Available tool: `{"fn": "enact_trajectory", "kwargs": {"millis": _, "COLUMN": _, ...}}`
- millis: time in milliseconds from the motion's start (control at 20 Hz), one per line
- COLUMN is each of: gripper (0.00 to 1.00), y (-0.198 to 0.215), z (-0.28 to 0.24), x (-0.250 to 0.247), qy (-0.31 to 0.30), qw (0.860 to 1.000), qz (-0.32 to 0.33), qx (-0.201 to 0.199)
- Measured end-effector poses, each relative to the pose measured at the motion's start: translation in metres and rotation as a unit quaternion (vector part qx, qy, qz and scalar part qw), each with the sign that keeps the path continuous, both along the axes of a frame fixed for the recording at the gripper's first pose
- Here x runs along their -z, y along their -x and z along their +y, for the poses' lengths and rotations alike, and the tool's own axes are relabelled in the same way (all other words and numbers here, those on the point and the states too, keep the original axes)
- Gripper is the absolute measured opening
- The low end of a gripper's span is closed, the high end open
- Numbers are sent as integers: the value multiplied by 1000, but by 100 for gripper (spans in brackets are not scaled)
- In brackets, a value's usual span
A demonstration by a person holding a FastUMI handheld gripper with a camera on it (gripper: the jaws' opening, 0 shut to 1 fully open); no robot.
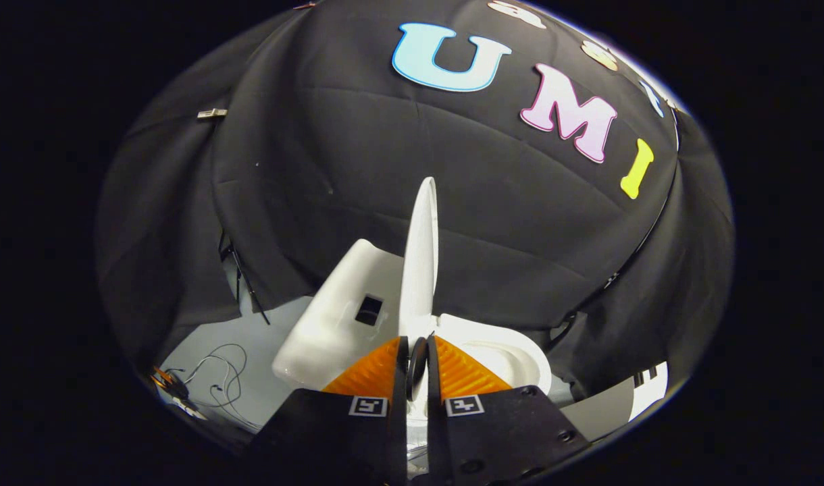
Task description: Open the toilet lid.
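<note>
Over on the left there's a tangle of thin cables (pixel 217 378) on the grey floor (pixel 263 351), well clear of everything. Next comes the white cistern (pixel 331 324) with its dark square hole. Right beside it the toilet lid (pixel 420 253) stands on edge, nearly upright, long axis running straight up from the fingers. The gripper (pixel 417 361) looks nearly closed, its fingers pinching the lid's lower edge between them. Off to the right sits the open bowl (pixel 513 358). I'd say the lid's basically up already; any more swing goes toward the cistern.
</note>
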State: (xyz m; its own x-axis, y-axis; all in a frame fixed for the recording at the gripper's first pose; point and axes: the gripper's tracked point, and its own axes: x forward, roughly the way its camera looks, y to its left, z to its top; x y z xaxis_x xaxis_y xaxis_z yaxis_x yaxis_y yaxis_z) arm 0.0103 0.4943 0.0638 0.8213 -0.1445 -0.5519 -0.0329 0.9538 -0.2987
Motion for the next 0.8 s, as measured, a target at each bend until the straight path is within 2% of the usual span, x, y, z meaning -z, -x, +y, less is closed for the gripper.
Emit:
{"fn": "enact_trajectory", "kwargs": {"millis": 50, "gripper": 19, "y": -2, "z": -5, "x": -3, "qy": 0, "qw": 1000, "qz": 1, "qx": -2}}
{"fn": "enact_trajectory", "kwargs": {"millis": 200, "gripper": 79, "y": -4, "z": 5, "x": -3, "qy": -35, "qw": 998, "qz": 7, "qx": -41}}
{"fn": "enact_trajectory", "kwargs": {"millis": 250, "gripper": 99, "y": -2, "z": 1, "x": -9, "qy": -34, "qw": 999, "qz": 6, "qx": -42}}
{"fn": "enact_trajectory", "kwargs": {"millis": 600, "gripper": 99, "y": -8, "z": -16, "x": -62, "qy": -108, "qw": 991, "qz": -40, "qx": -60}}
{"fn": "enact_trajectory", "kwargs": {"millis": 800, "gripper": 99, "y": -13, "z": -42, "x": -89, "qy": -155, "qw": 984, "qz": -61, "qx": -64}}
